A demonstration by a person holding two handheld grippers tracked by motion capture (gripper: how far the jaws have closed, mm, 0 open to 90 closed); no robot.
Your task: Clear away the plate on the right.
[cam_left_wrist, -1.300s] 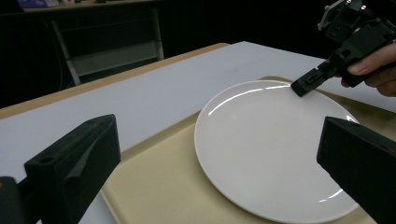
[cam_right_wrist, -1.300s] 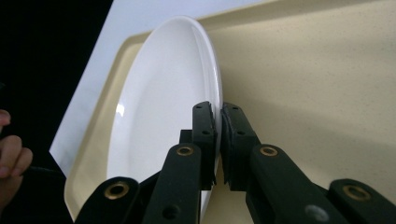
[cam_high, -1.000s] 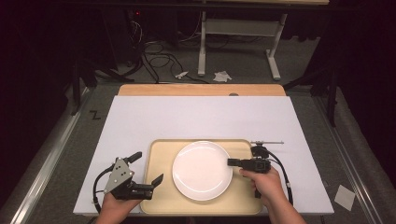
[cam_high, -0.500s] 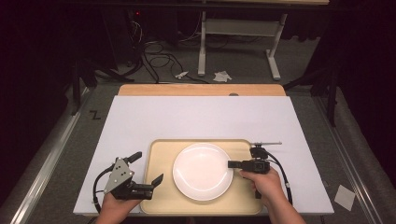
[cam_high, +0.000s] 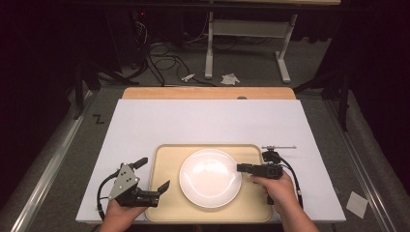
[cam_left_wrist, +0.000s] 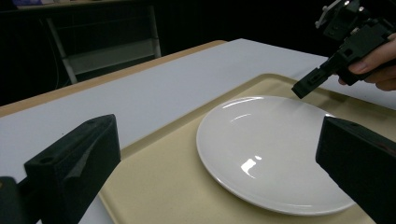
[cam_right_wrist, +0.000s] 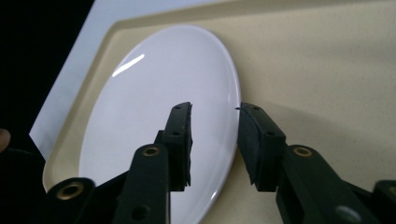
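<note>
Right claw (cam_high: pixel 240 167) just opened, straddling white plate (cam_high: pixel 210 177) rim at three o'clock without pressing; left claw (cam_high: pixel 153 176) wide open, empty, at tray's (cam_high: pixel 167 159) eight o'clock.

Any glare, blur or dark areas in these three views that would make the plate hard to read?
High view: the round white plate is evenly lit with soft sheen, and the room beyond the table is dark. Left gripper view: small bright highlights on the plate, with the near black jaws soft-edged. Right gripper view: one glare streak near the plate's far rim, a black corner at upper left, and the beige tray looks grainy.
</note>
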